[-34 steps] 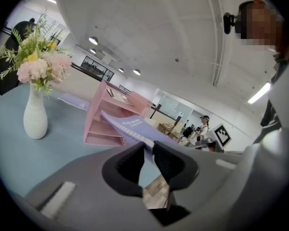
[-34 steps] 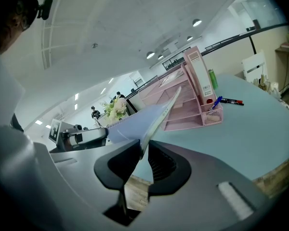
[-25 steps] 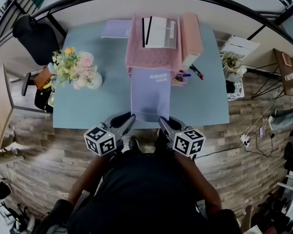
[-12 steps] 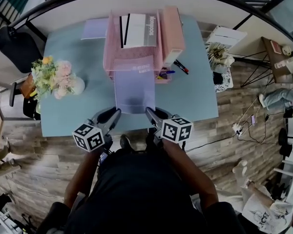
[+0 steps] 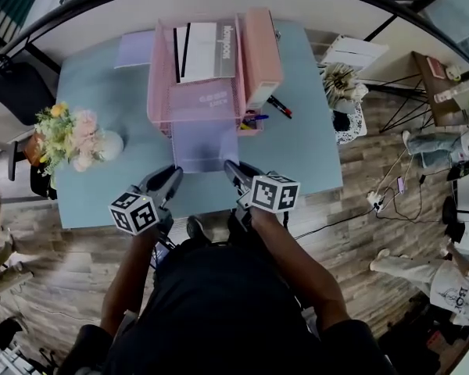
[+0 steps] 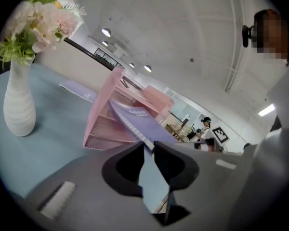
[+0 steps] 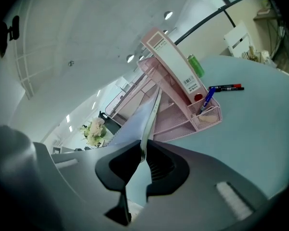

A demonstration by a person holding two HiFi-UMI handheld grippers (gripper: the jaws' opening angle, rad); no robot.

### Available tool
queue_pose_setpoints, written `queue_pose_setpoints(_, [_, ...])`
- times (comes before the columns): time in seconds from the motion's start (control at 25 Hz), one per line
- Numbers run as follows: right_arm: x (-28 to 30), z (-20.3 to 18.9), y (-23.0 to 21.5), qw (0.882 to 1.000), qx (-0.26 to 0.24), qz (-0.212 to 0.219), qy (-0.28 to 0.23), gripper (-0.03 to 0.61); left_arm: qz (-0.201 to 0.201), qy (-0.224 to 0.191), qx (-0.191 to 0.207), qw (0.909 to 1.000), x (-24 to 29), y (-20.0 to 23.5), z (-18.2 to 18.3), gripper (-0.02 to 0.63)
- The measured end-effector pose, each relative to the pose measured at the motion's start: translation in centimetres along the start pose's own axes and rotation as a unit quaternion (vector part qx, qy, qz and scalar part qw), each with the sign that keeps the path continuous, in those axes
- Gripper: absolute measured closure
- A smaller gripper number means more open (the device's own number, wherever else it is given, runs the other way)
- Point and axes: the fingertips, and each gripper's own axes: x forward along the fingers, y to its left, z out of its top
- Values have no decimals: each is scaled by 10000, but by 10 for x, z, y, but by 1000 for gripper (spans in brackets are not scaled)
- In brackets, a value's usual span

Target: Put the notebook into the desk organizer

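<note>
Lilac notebook (image 5: 205, 145) end veiled by pink organizer (image 5: 158, 84), left tool (image 5: 175, 172) clamping it, right tool (image 5: 228, 166) just closing onto it

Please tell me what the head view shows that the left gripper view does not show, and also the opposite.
Only the head view shows the pens beside the organizer and the wooden floor around the table. Only the left gripper view shows the ceiling lights and how the left tool is shut on the notebook's edge. Both show the pink organizer, the lavender notebook with its far end at the organizer's front, and the vase of flowers.
</note>
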Motion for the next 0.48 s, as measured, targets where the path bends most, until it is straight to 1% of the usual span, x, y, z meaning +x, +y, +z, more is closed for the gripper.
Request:
queue_pose_setpoints(0.16, [11,12,-7,9998,165,25,-47,545,64,-41,-111,9999,10,11,7,488])
queue_pose_setpoints(0.48, [29,33,-15,9995,280,155,-75,546,196,-162,-247,9994,32,29,18,488])
